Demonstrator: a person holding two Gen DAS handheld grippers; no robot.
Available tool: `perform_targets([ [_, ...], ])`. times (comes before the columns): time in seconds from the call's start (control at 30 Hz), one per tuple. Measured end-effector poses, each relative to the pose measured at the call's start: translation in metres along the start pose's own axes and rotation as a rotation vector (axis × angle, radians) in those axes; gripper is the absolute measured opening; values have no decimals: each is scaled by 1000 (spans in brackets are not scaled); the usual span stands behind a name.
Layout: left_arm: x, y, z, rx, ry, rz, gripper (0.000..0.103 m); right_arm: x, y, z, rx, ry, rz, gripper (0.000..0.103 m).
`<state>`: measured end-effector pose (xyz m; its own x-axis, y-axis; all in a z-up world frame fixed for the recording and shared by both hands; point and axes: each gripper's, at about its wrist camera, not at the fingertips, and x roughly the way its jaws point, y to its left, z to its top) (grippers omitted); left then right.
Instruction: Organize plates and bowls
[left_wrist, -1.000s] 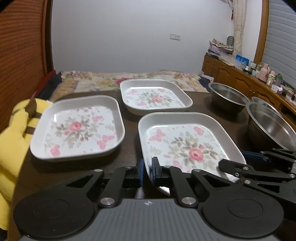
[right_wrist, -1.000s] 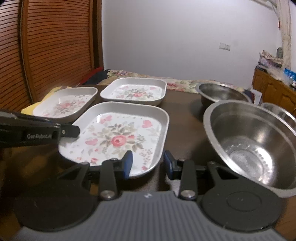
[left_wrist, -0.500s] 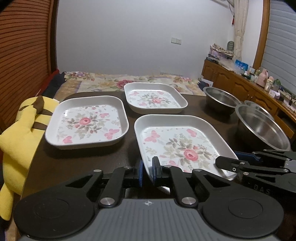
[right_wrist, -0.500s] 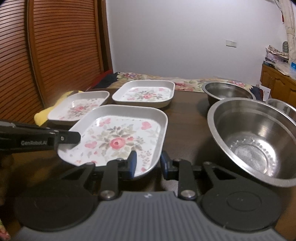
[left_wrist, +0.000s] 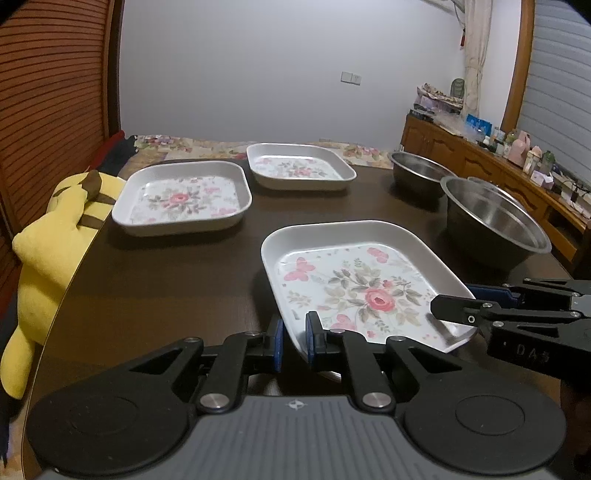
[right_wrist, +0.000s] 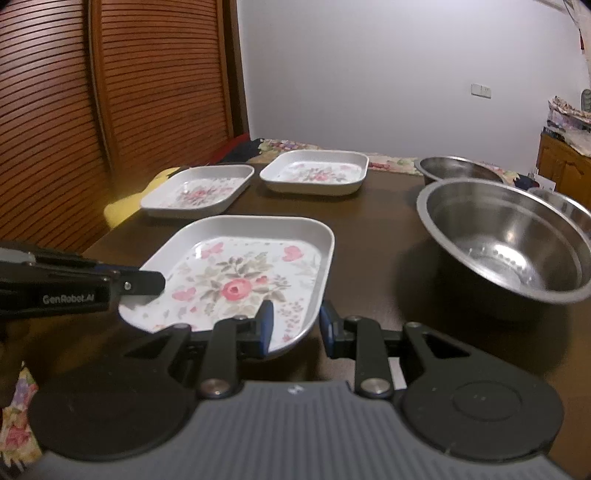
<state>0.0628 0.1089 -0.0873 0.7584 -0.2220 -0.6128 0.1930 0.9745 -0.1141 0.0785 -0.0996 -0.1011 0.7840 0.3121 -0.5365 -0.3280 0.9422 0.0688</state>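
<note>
While both of our grippers meet at the near edge of the same floral plate, we have it lifted off the dark table, its near rim hanging above the wood. Our left gripper is pinched nearly shut on the plate's near left corner, the rim caught between the blue pads. Our right gripper straddles the near right corner of the plate; its jaws have just been closing. The left pad lies against the inside of the rim, but a gap shows between the rim and the right pad (so we cannot say it is truly clamped).

Farther back on the table we see two more floral plates, one toward the left edge and one behind it nearer the middle, apart from each other and from the plate we carry. To the right stands a large steel bowl, empty and upright, with a smaller steel bowl behind it and the rim of a third bowl peeping out just beyond the big one. A yellow plush toy slumps against the table's left edge, beside the slatted wooden door.
</note>
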Motion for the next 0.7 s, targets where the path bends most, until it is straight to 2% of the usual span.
perform_targets([
  [0.27,-2,-2,-8,16,7,6,13,-3,-3,-9,30,20,26,29],
  [0.7,-2,-1,-10,4,4,11,12,-6,3,-18,22,12,15,29],
])
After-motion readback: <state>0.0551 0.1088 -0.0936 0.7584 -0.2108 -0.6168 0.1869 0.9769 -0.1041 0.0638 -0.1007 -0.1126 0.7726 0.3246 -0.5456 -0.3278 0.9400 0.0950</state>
